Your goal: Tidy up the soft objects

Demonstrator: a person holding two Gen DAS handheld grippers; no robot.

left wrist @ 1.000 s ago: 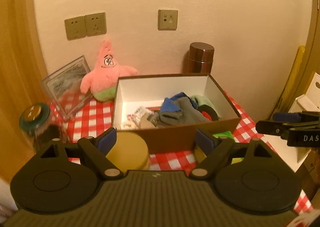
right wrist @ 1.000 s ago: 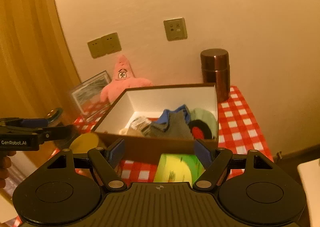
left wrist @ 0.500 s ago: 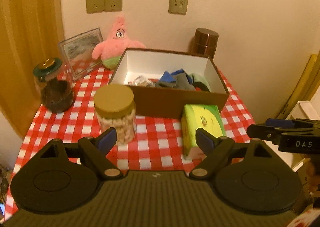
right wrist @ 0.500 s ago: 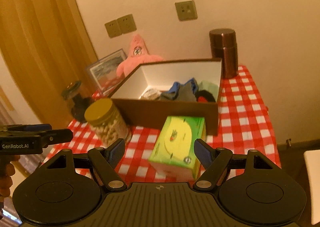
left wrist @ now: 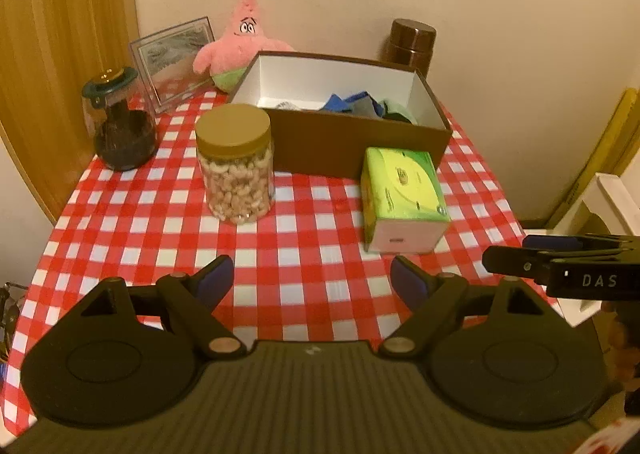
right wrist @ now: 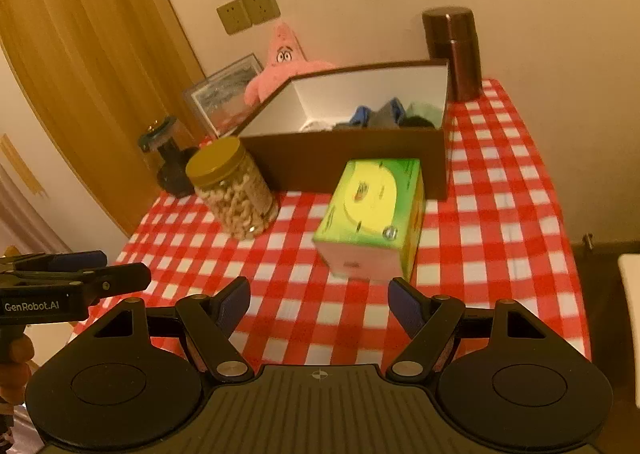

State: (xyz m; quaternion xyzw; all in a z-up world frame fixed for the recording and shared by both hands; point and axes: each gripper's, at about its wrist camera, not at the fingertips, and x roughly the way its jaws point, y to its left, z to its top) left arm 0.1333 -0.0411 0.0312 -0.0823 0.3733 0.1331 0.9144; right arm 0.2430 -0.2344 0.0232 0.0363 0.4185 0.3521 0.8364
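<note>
Nearest the cameras, both grippers hang over the front edge of the desk (left wrist: 320, 254), which is covered by a red-and-white checked cloth. The left gripper (left wrist: 312, 282) has its jaws spread wide with nothing between them, and the right gripper (right wrist: 319, 300) likewise stands open and empty above the cloth. Each shows in the other's view as a black arm at the side.

Just beyond them stands a green-and-yellow cardboard tissue box (left wrist: 402, 196) with its white end facing forward. To its left, well apart, is a clear plastic jar of pale nuts with a tan screw lid (left wrist: 236, 162). Behind both lies a brown cardboard box with a white inside (left wrist: 356, 142), open at the top; the tissue box sits just in front of its right corner. Inside the box lies a heap of soft cloth pieces (left wrist: 360, 106) in blue, grey and pale green, gathered toward the right end.

At the far left stands a dark glass jar with a green lid (left wrist: 118, 122), then a framed picture (left wrist: 174, 62) leaning back. A pink starfish plush toy (left wrist: 240, 46) sits outside the box, behind its left rear corner, against the wall. A brown metal flask (left wrist: 412, 42) stands behind the right rear corner.
</note>
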